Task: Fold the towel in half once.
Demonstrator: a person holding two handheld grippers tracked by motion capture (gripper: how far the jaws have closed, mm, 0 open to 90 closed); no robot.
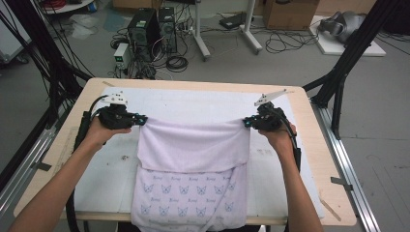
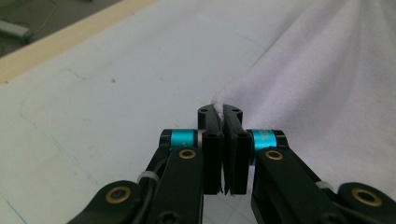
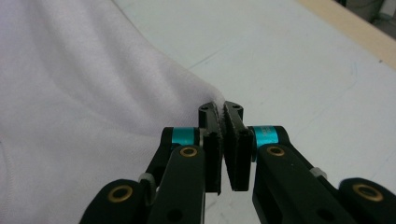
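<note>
A pale lilac cloth (image 1: 193,145) with a butterfly print on its near part hangs stretched between my two grippers above the white mat (image 1: 193,104). Its near end drapes over the table's front edge. My left gripper (image 1: 143,119) is shut on the cloth's far left corner; in the left gripper view the gripper (image 2: 220,108) pinches the cloth (image 2: 327,93) at its tip. My right gripper (image 1: 245,123) is shut on the far right corner. The right gripper view has the gripper (image 3: 220,105) closed on the cloth (image 3: 84,93), which falls away to the left.
The wooden table (image 1: 314,145) carries the white mat. Black frame posts (image 1: 348,53) stand at both far corners. On the floor beyond lie computer towers (image 1: 145,29), cables and cardboard boxes (image 1: 290,12). A metal rail (image 1: 348,169) runs along the table's right side.
</note>
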